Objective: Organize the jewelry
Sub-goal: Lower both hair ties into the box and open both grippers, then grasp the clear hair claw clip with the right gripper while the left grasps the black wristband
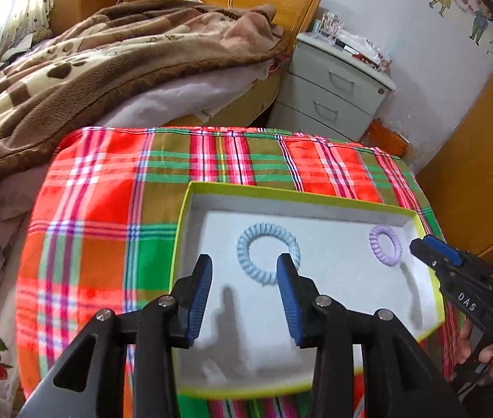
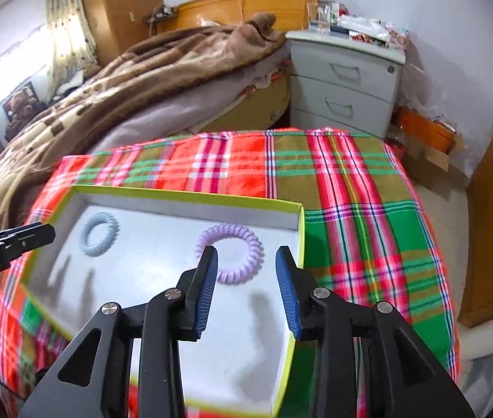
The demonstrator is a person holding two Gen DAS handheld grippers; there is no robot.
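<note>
Both tongs, left (image 1: pixel 244 264) and right (image 2: pixel 246 259), gape empty; your coils, blue (image 1: pixel 268 254) and purple (image 2: pixel 229 253), look light and springy, so pinch across one strand of the loop.

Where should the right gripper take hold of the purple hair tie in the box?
Grip the purple hair tie across its near-left arc, one finger inside the loop and one outside. It lies flat on the floor of the box, so probably come straight down from above. The right gripper hangs open over it already; the blue hair tie lies apart, no obstacle.
</note>
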